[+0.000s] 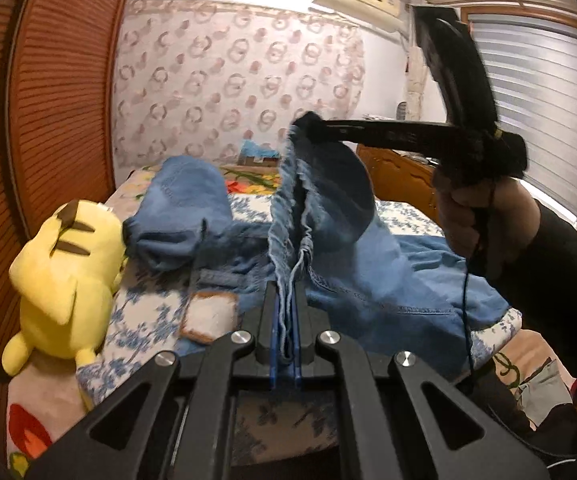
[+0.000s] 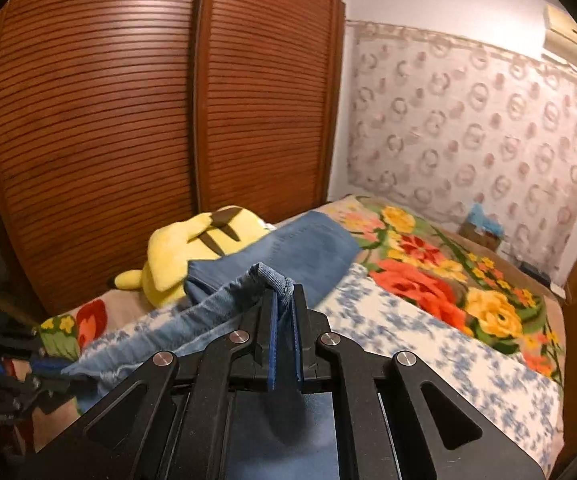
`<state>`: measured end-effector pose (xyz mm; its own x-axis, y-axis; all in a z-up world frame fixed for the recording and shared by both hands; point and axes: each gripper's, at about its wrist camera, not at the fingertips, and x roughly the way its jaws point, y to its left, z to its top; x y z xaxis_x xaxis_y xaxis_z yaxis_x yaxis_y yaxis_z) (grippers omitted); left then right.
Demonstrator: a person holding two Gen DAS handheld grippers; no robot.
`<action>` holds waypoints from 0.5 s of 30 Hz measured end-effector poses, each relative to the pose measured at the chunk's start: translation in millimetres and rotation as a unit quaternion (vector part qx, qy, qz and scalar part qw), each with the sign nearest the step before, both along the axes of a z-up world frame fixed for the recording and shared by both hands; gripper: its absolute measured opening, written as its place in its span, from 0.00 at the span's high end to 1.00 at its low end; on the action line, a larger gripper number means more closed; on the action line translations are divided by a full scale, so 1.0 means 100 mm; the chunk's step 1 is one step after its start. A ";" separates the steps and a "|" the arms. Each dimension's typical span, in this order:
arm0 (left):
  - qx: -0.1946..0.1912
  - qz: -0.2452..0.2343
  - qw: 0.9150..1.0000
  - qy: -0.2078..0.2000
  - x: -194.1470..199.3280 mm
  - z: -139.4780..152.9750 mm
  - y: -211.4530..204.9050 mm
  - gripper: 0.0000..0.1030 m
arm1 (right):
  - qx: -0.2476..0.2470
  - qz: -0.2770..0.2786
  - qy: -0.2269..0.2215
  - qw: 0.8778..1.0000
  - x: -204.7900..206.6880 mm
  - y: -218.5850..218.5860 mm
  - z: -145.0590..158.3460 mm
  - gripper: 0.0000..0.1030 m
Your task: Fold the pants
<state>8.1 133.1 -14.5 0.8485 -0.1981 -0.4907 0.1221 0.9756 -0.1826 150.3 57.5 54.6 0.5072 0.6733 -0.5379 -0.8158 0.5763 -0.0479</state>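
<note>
Blue denim pants (image 1: 388, 272) lie partly spread on the bed, one leg (image 2: 308, 248) bunched against a yellow plush toy (image 1: 64, 272). My left gripper (image 1: 285, 296) is shut on a frayed, gathered edge of the denim, which rises from its pads. To the upper right a person's hand (image 1: 472, 216) holds my right gripper (image 1: 308, 126), lifted above the bed with denim hanging from its tip. In the right wrist view, my right gripper (image 2: 283, 296) is shut on a folded hem loop. The band runs left to the left gripper (image 2: 50, 370).
A louvered wooden wardrobe (image 2: 128, 120) stands close behind the plush toy (image 2: 196, 248). A floral blanket (image 2: 428, 280) and a blue-and-white sheet (image 2: 428, 352) cover the bed. A wooden bed frame (image 1: 400, 176), a small box (image 1: 258, 154) and window blinds (image 1: 548, 100) lie beyond.
</note>
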 end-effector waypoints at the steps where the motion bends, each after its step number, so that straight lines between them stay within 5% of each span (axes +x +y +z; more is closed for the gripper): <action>1: -0.001 0.002 1.000 0.002 -0.01 -0.02 -0.01 0.98 | -0.002 0.004 0.002 1.000 0.00 0.09 -0.03 0.97; 15: -0.012 0.031 0.998 0.059 0.05 -0.47 0.17 0.92 | -0.044 0.010 0.034 0.998 0.10 0.75 -0.61 0.96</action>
